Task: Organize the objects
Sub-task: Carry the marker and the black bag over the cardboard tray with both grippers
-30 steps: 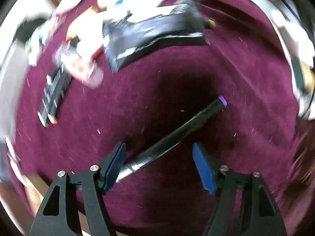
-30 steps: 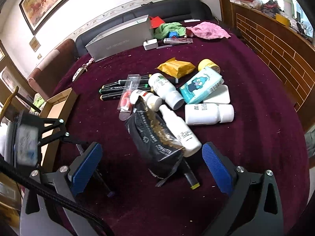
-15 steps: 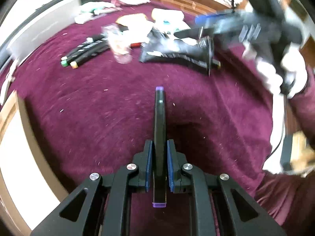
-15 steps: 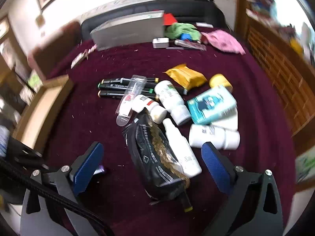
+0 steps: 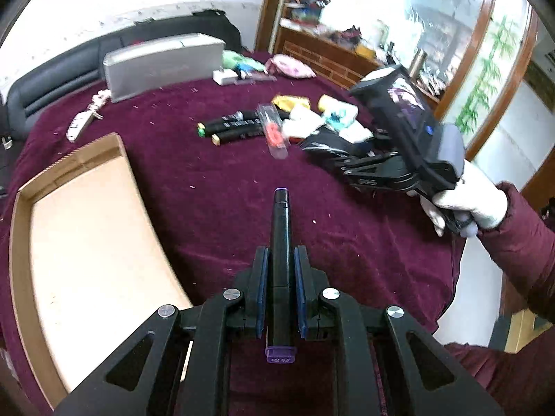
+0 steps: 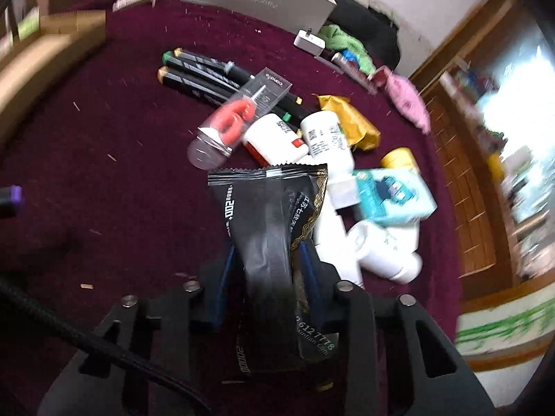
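My left gripper (image 5: 280, 254) is shut on a black marker with purple caps (image 5: 281, 218), held off the maroon tablecloth (image 5: 215, 180) and pointing away from me. A shallow cardboard tray (image 5: 86, 225) lies just to its left. In the right wrist view the jaws of my right gripper (image 6: 267, 258) are closing, and a black foil packet (image 6: 270, 208) stands upright between the blue pads (image 6: 226, 267), which press its sides. The left wrist view shows that right gripper (image 5: 338, 168) in a gloved hand (image 5: 475, 204) at the heap of objects.
Beside the packet lie black markers (image 6: 204, 72), scissors in a clear case (image 6: 236, 121), white bottles (image 6: 326, 135), a teal pack (image 6: 392, 197) and a yellow packet (image 6: 350, 121). At the back are a silver box (image 5: 163, 62) and a pink cloth (image 5: 291, 69).
The left gripper shut on the marker, lifted it and turned it to point forward. The right gripper came down over the black packet and its jaws closed in around it.
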Motion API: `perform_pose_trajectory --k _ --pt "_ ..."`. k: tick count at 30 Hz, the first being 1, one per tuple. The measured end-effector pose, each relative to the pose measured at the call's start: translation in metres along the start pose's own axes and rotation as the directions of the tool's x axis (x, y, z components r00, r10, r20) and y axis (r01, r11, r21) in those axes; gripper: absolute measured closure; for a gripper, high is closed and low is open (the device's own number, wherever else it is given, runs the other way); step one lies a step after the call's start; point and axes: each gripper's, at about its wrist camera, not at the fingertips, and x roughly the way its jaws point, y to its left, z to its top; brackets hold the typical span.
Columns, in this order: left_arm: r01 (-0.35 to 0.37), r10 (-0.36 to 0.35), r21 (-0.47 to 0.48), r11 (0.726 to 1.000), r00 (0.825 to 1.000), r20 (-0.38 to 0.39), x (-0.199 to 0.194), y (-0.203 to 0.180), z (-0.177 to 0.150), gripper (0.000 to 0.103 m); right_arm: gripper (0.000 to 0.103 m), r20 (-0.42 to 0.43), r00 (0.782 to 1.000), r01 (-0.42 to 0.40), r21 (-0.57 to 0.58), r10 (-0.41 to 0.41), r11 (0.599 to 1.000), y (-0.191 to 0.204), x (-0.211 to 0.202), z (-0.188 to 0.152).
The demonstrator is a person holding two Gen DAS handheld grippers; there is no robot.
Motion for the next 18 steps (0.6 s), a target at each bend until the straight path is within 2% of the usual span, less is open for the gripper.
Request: perform_pose_trajectory --k 4,7,10,12,14,18 --pt "-0.014 0.017 -0.039 0.999 0.997 0.071 -0.021 0.010 -0.002 0.091 0.076 0.051 0.996 -0.076 0.087 0.071 0.993 -0.014 -0.033 -0.001" --pt "-0.042 0.052 -0.082 0.996 0.992 0.119 -0.040 0.024 -0.004 0.091 0.076 0.090 0.988 -0.135 0.110 0.126 0.985 -0.010 -0.059 0.001" --pt "-0.079 0.100 -0.131 0.988 0.982 0.159 -0.056 0.042 -0.001 0.091 0.076 0.128 0.968 -0.231 0.107 0.217 0.967 0.004 -0.086 0.012" --pt "-0.110 0.141 -0.170 0.979 0.973 0.181 -0.067 0.059 0.003 0.091 0.076 0.138 0.947 -0.304 0.102 0.289 0.947 0.017 -0.094 0.024" --pt "-0.139 0.178 -0.201 0.970 0.965 0.191 -0.073 0.074 0.006 0.091 0.076 0.148 0.916 -0.388 0.095 0.372 0.917 0.036 -0.102 0.039" --pt "-0.213 0.259 -0.247 0.945 0.951 0.172 -0.069 0.111 0.019 0.091 0.076 0.134 0.832 -0.553 0.112 0.539 0.826 0.074 -0.100 0.077"
